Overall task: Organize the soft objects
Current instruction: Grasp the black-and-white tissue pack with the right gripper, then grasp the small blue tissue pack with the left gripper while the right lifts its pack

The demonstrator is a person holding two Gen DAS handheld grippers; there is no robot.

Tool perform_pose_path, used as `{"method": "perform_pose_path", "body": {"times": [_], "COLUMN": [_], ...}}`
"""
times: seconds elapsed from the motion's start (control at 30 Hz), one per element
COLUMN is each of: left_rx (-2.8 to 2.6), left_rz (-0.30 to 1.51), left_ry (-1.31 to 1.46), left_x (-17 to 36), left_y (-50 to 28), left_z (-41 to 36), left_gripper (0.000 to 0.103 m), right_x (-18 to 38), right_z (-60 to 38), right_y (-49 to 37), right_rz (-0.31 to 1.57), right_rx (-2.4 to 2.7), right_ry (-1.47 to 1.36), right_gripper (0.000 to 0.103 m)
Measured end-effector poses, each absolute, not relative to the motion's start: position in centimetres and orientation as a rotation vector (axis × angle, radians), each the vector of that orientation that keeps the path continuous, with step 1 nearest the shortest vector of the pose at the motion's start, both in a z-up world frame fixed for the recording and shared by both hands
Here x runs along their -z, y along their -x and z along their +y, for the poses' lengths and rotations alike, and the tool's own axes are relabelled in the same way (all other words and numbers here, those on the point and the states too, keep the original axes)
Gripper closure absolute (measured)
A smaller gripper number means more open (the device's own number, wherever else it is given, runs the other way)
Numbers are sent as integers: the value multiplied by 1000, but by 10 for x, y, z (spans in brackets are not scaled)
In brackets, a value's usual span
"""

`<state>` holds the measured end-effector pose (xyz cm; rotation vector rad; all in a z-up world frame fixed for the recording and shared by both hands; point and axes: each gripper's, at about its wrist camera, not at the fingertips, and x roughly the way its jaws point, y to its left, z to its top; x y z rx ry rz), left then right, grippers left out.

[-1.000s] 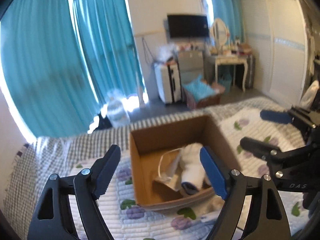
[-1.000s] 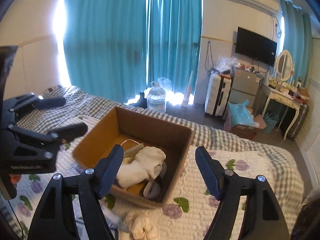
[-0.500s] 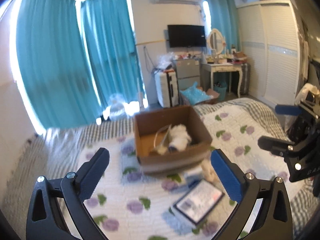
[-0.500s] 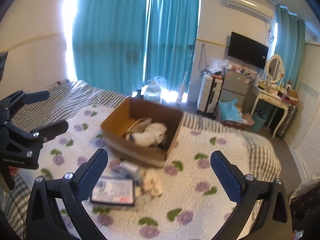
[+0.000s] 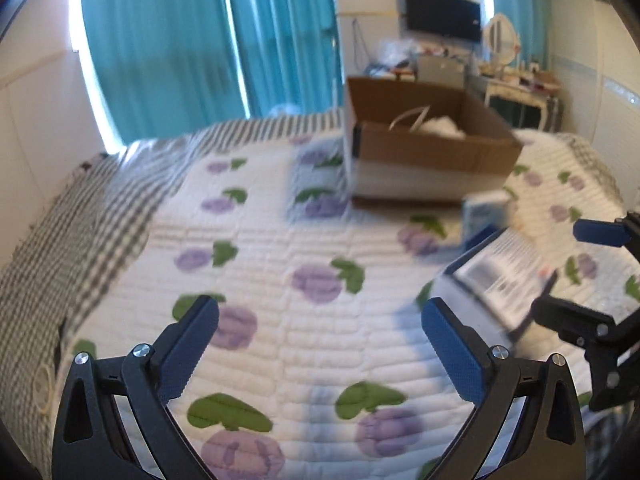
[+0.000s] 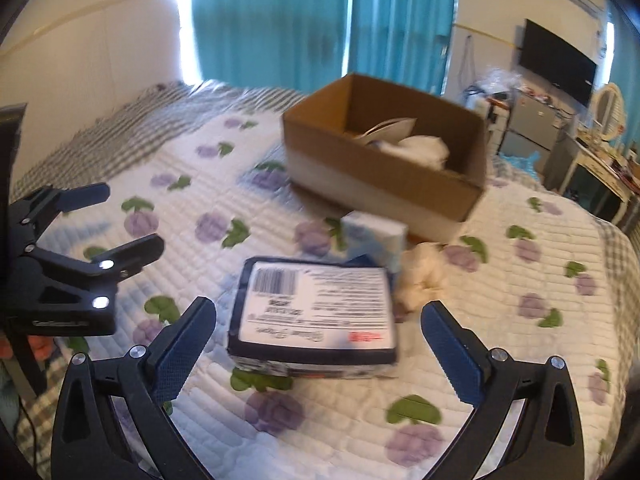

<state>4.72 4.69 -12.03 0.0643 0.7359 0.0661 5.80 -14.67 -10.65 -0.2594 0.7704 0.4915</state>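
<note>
**Both grippers spread above the bed**

The bed [image 6: 224, 184] carries a cardboard box [image 6: 384, 172] toward its far edge, white cloth [image 6: 424, 148] inside. Nearer lie a flat packet [image 6: 316, 312], a small blue pack [image 6: 376, 236] and a cream sock bundle [image 6: 424, 276]. Left gripper [image 5: 320, 344] and right gripper [image 6: 320, 344] gape, holding nothing.

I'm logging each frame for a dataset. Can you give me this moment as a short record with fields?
surface: floral quilt on a bed
container: open cardboard box, white soft items inside
loose items: flat labelled pack; small blue-white pack; cream soft bundle, all in front of the box
left gripper: open, empty
right gripper: open, empty, facing the flat labelled pack
</note>
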Motion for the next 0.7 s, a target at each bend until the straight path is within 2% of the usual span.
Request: {"method": "perform_pose_path", "body": {"times": [0.03,0.13,0.3,0.43,0.53,0.6,0.7], "left_rx": [-56,-23,-2,-9,-9,-22,-30], "left_rz": [750,779,784,785,779,782,770], "left_ry": [-51,-18,-9,-9,0,1,5], "left_x": [125,133,137,138,138,138,134], "left_y": [-49,-52,-49,-48,-47,-46,-41], "left_z": [49,53,55,56,58,58,58], "left_gripper": [0,0,0,0,0,0,0], "right_x": [112,140,169,170,165,162,155], "right_z": [-142,-130,-117,-118,-119,-119,-121], "right_y": [-59,-67,-66,-67,-62,-57,-52], "right_rz": [782,869,887,877,855,829,803], "right_rx": [-500,-542,-483,-468,-466,-476,-471], "right_ry": [266,275,388,387,392,390,374], "right_gripper": [0,14,15,21,35,50,56]}}
